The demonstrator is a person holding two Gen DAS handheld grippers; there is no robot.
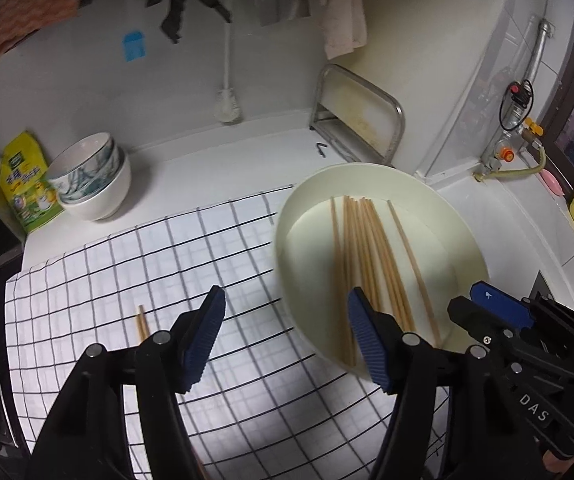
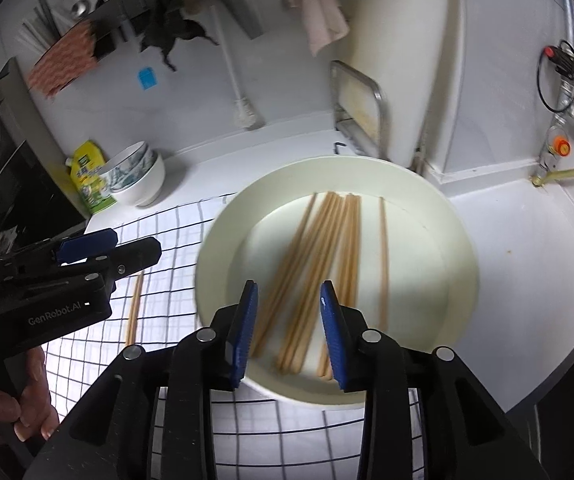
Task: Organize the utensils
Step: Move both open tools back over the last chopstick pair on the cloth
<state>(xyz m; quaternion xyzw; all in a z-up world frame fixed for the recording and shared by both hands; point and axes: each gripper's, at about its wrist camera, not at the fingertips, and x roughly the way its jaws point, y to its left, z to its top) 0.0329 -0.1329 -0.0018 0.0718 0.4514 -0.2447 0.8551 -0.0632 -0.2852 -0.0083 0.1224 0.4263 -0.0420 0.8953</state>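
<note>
your right hand-held gripper [image 2: 287, 320] hangs released above the chopsticks [image 2: 319, 264] in the cream plate [image 2: 439, 216] at the surface's right side; the left hand-held gripper [image 1: 283, 332] is empty too. pinch one pair only, near its middle.

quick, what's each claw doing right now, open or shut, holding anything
Left claw: open, holding nothing, over the white black-gridded cloth.
Right claw: open, empty, over the wooden chopsticks in the round cream basin.
</note>
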